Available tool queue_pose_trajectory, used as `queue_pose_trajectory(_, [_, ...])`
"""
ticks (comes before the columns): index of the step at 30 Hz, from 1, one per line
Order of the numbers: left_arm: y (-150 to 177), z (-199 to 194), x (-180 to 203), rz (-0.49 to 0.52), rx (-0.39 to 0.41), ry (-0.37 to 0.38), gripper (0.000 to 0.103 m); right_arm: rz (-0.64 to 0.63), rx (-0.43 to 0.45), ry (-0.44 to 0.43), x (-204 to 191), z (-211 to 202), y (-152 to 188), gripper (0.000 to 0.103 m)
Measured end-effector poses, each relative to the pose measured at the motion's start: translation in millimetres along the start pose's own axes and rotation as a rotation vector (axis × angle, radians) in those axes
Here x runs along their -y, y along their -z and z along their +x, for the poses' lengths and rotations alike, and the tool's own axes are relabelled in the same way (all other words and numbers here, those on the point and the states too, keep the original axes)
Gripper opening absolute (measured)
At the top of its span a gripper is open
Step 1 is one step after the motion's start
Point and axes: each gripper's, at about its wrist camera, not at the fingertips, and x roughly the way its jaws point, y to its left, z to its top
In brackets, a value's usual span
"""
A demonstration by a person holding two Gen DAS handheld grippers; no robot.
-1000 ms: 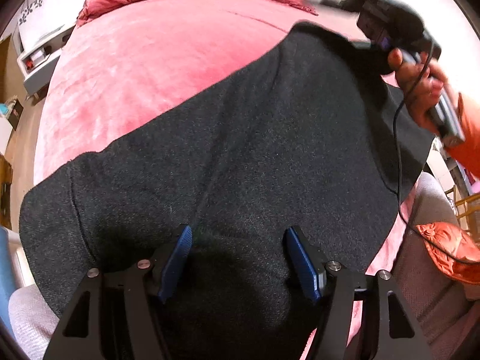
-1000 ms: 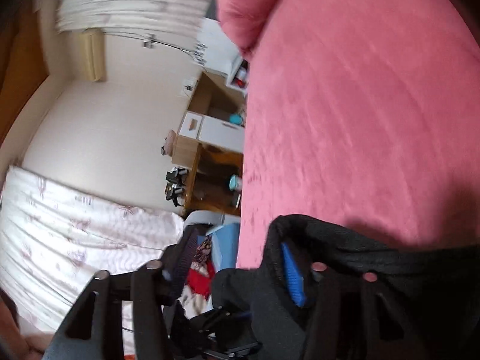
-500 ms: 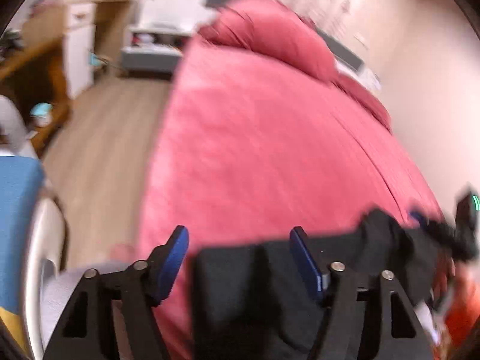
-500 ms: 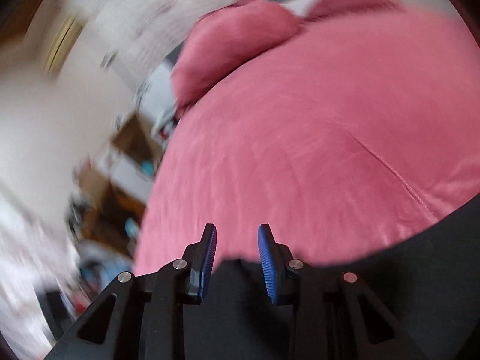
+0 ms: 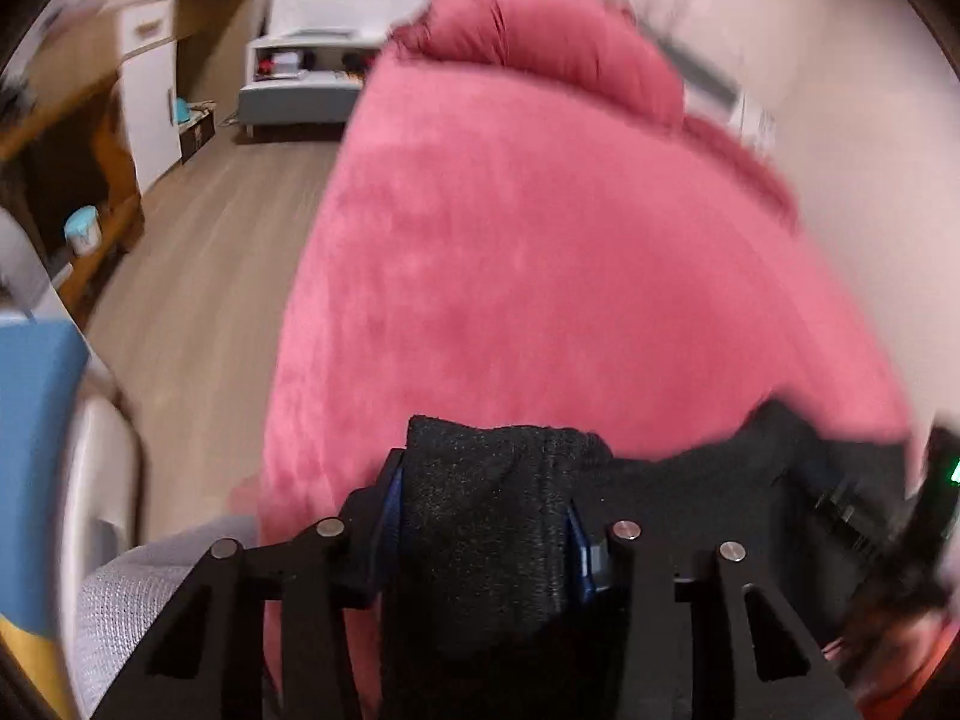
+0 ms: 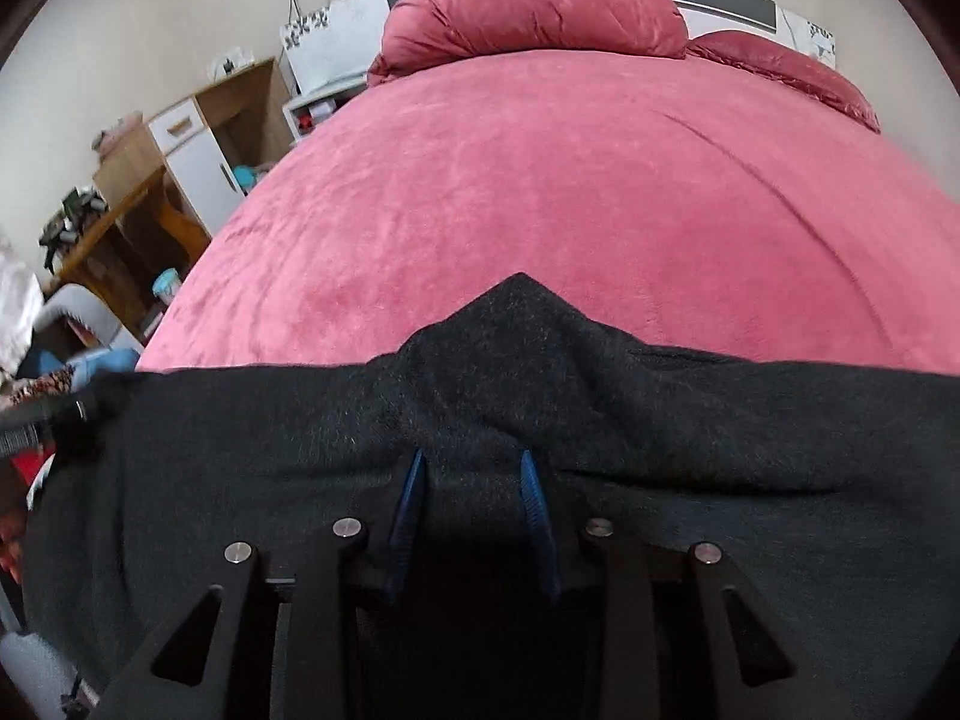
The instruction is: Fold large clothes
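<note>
My left gripper (image 5: 480,516) has its jaws closing on a bunched corner of the black garment (image 5: 486,510), which fills the gap between the pads. My right gripper (image 6: 474,510) pinches a fold of the same cloth. The garment hangs between them over the bed's (image 6: 540,180) near edge, at 6 o'clock in both views. It looks thick, soft and limp, probably fairly heavy; I'd grip corners and hems deeply.
</note>
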Motion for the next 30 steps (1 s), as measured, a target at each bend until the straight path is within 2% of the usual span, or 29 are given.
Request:
queue_pose_trajectory(2, [2, 3, 9, 0.086, 0.003, -0.038, 0.044, 0.037, 0.099, -0.047, 4, -22, -3, 0.038])
queue_pose_trajectory(3, [7, 13, 10, 0.12, -0.011, -0.065, 0.044, 0.05, 0.108, -0.054, 5, -22, -4, 0.043])
queue_pose_trajectory(4, [14, 29, 8, 0.155, -0.042, -0.094, 0.045, 0.051, 0.085, -0.044, 6, -16, -3, 0.057])
queue_pose_trajectory(5, [19, 44, 3, 0.159, -0.078, -0.106, 0.049, 0.033, 0.008, -0.004, 6, 5, 0, 0.066])
queue_pose_trajectory(6, [18, 52, -9, 0.082, -0.114, -0.075, 0.055, 0.002, -0.065, 0.039, 6, 25, 5, 0.066])
queue_pose_trajectory(7, [13, 51, -16, 0.018, -0.119, -0.038, 0.06, -0.044, -0.092, 0.066, 3, 41, 11, 0.067])
queue_pose_trajectory(8, [9, 47, -23, -0.039, -0.122, 0.002, 0.064, -0.079, -0.035, 0.079, -2, 41, 14, 0.069])
queue_pose_trajectory(9, [5, 37, -30, -0.082, -0.119, 0.028, 0.071, -0.095, -0.03, 0.092, -6, 38, 13, 0.069])
queue_pose_trajectory(10, [3, 29, -33, -0.091, -0.109, 0.023, 0.077, -0.095, -0.054, 0.103, -8, 35, 11, 0.069])
queue_pose_trajectory(12, [4, 9, -34, -0.087, -0.079, 0.013, 0.078, -0.045, -0.068, 0.129, -11, 21, 8, 0.068])
queue_pose_trajectory(13, [4, 3, -30, -0.078, -0.085, 0.022, 0.076, -0.024, -0.06, 0.116, -11, 14, 9, 0.068])
queue_pose_trajectory(16, [16, -16, -19, -0.003, -0.135, 0.057, 0.077, 0.008, -0.034, -0.039, -20, -9, 17, 0.068])
queue_pose_trajectory(17, [21, -25, -18, 0.011, -0.137, 0.068, 0.077, -0.01, -0.045, -0.103, -19, -18, 23, 0.068])
queue_pose_trajectory(18, [31, -38, -17, 0.026, -0.132, 0.083, 0.079, -0.035, -0.052, -0.136, -24, -21, 28, 0.068])
queue_pose_trajectory(20, [39, -39, -15, 0.036, -0.142, 0.084, 0.085, -0.107, -0.067, -0.189, -39, -21, 37, 0.068])
queue_pose_trajectory(21, [45, -33, -11, 0.043, -0.182, 0.082, 0.084, -0.136, -0.083, -0.217, -46, -21, 45, 0.068])
queue_pose_trajectory(22, [55, -30, -6, 0.057, -0.242, 0.089, 0.072, -0.156, -0.103, -0.233, -54, -16, 48, 0.068])
queue_pose_trajectory(23, [61, -20, 4, 0.092, -0.313, 0.105, 0.054, -0.179, -0.134, -0.24, -62, -9, 53, 0.068])
queue_pose_trajectory(24, [63, -19, 13, 0.133, -0.305, 0.058, 0.05, -0.196, -0.162, -0.224, -67, -1, 56, 0.068])
queue_pose_trajectory(25, [61, -21, 18, 0.149, -0.291, 0.049, 0.047, -0.205, -0.173, -0.202, -69, 2, 59, 0.068])
queue_pose_trajectory(26, [53, -27, 18, 0.128, -0.276, 0.086, 0.046, -0.206, -0.172, -0.187, -70, 6, 59, 0.068])
queue_pose_trajectory(28, [33, -42, 6, 0.018, -0.265, 0.201, 0.042, -0.19, -0.156, -0.177, -69, 2, 56, 0.068])
queue_pose_trajectory(29, [24, -50, 0, -0.022, -0.271, 0.224, 0.042, -0.187, -0.149, -0.162, -68, -1, 57, 0.068])
queue_pose_trajectory(30, [16, -54, -1, 0.007, -0.31, 0.189, 0.042, -0.188, -0.145, -0.151, -68, -2, 58, 0.068])
